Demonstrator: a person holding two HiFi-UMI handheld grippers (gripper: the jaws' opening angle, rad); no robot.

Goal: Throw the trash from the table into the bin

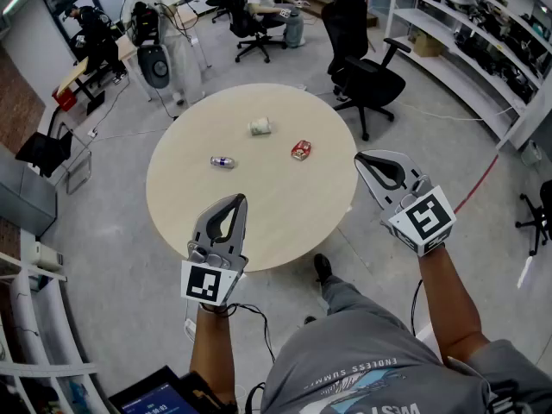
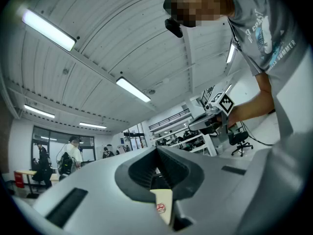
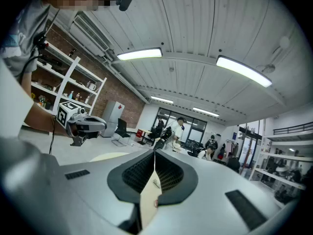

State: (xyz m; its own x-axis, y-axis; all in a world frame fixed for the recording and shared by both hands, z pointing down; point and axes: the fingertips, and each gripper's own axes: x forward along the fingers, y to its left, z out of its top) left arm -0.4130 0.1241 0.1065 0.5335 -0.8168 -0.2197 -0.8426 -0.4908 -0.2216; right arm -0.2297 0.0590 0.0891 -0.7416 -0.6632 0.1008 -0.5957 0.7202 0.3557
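Note:
A round beige table (image 1: 198,205) carries three bits of trash: a crumpled white wad (image 1: 260,127), a red crushed can (image 1: 301,150) and a small silver can (image 1: 222,162) lying on its side. My left gripper (image 1: 236,200) hovers over the table's near edge, shut and holding nothing. My right gripper (image 1: 362,159) hangs just off the table's right edge, also shut and empty. In the left gripper view the left gripper's (image 2: 157,150) jaws meet at the tip. In the right gripper view the right gripper's (image 3: 154,152) jaws also meet. No bin can be made out.
A black office chair (image 1: 366,67) stands beyond the table's far right. Shelving (image 1: 483,33) lines the right wall. People sit at desks (image 1: 259,3) at the back. A grey cabinet (image 1: 21,192) is at the left, and a red cable (image 1: 479,184) lies on the floor.

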